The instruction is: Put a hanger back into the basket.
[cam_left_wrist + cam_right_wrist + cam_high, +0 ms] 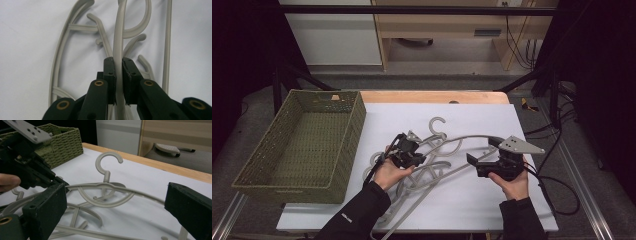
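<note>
We're clamping the left tool point(119, 72) on a hanger point(118, 37) mid-counter, right tool point(117, 202) gaping wide; next we're probably lifting it toward the basket point(287, 180).

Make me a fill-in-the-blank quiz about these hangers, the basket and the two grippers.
1. The left gripper is shut on a grey ____.
2. The jaws of the right gripper stand wide ____.
3. The green basket sits at the table's ____ side in the high view.

Missing words: hanger; open; left
</note>
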Demonstrator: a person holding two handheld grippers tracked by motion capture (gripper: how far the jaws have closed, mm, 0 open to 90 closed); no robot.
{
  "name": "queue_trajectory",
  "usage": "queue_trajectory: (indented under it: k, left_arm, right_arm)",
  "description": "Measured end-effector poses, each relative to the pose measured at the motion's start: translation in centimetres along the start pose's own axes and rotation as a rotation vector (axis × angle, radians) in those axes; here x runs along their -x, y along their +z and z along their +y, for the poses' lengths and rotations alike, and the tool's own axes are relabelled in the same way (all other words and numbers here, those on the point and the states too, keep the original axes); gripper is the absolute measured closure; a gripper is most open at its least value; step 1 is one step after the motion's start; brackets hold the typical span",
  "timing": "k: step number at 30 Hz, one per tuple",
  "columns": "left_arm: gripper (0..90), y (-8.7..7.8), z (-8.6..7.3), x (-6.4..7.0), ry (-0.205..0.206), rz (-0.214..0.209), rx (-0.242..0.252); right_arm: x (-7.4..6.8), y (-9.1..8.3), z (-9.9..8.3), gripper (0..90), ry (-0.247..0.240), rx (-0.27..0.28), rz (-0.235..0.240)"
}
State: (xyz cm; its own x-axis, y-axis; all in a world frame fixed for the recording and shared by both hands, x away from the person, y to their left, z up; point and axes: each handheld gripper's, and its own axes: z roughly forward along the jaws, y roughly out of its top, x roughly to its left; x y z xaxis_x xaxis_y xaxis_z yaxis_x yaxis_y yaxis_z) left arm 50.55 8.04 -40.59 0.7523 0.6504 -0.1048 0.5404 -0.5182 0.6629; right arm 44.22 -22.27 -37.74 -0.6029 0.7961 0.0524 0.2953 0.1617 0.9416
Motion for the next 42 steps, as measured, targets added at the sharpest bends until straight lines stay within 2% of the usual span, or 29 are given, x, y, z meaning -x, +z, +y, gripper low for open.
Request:
queue_trajectory:
  k: [1, 2, 5, 6, 8, 16, 17, 18, 19, 21, 23, 24, 30, 32, 33, 34, 37, 42]
  left_arm:
    - [81.8, 0.0, 0.0, 0.0, 0.000, 0.000, 0.000]
    - [81.7, -0.9, 0.1, -0.1, 0.005, 0.010, 0.027]
    - [81.7, -2.4, 0.1, -0.1, 0.009, 0.034, 0.064]
    - [81.7, -2.4, 0.1, -0.1, 0.009, 0.034, 0.064]
    - [81.7, -4.1, 0.3, -0.4, -0.007, 0.057, 0.109]
    - [81.7, -9.9, 0.5, -2.1, -0.038, 0.135, 0.190]
    - [81.7, -9.9, 0.5, -2.1, -0.038, 0.135, 0.190]
    - [81.7, -11.5, 0.4, -2.6, -0.044, 0.150, 0.208]
    - [81.7, -11.5, 0.4, -2.6, -0.044, 0.150, 0.208]
    - [81.7, -14.0, 0.1, -3.5, -0.043, 0.182, 0.233]
    - [81.7, -14.6, 0.0, -3.6, -0.047, 0.191, 0.241]
    - [81.7, -16.0, -0.3, -4.2, -0.047, 0.215, 0.249]
    - [81.7, -19.8, -1.8, -6.4, -0.070, 0.268, 0.277]
    - [81.7, -20.8, -2.3, -7.2, -0.081, 0.288, 0.289]
    - [81.7, -20.8, -2.3, -7.2, -0.081, 0.288, 0.289]
    - [81.7, -21.8, -2.8, -7.9, -0.090, 0.307, 0.294]
    - [81.7, -23.2, -3.7, -9.1, -0.102, 0.340, 0.295]
    - [81.7, -24.7, -5.2, -11.0, -0.121, 0.385, 0.293]
  right_arm:
    - [0.0, 0.0, 0.0, 4.4, 0.000, 0.001, -0.001]
    - [0.0, -0.1, 0.0, 4.3, 0.000, 0.003, -0.004]
    - [0.1, -0.2, 0.1, 4.3, 0.007, 0.008, -0.006]
    - [0.1, -0.3, 0.2, 4.2, 0.009, 0.011, -0.010]
    - [0.1, -0.5, 0.2, 4.0, 0.011, 0.014, -0.015]
    - [0.6, -1.4, 0.5, 2.8, 0.021, 0.026, -0.032]
    - [0.7, -1.5, 0.5, 2.8, 0.021, 0.029, -0.034]
    - [0.7, -1.6, 0.5, 2.7, 0.025, 0.033, -0.035]
    - [0.7, -1.6, 0.5, 2.7, 0.025, 0.033, -0.035]
    - [0.9, -1.9, 0.6, 2.7, 0.028, 0.036, -0.041]
    - [1.0, -1.9, 0.5, 2.7, 0.028, 0.037, -0.040]
    - [1.1, -2.0, 0.5, 2.5, 0.032, 0.037, -0.043]
    - [1.2, -2.4, 0.7, 1.8, 0.032, 0.046, -0.050]
    - [1.3, -2.5, 0.7, 1.5, 0.033, 0.045, -0.055]
    - [1.3, -2.5, 0.7, 1.5, 0.033, 0.045, -0.055]
    - [1.3, -2.5, 0.6, 1.2, 0.032, 0.043, -0.057]
    - [1.3, -2.5, 0.6, 1.1, 0.031, 0.041, -0.060]
    - [1.3, -2.4, 0.6, 1.0, 0.032, 0.040, -0.061]
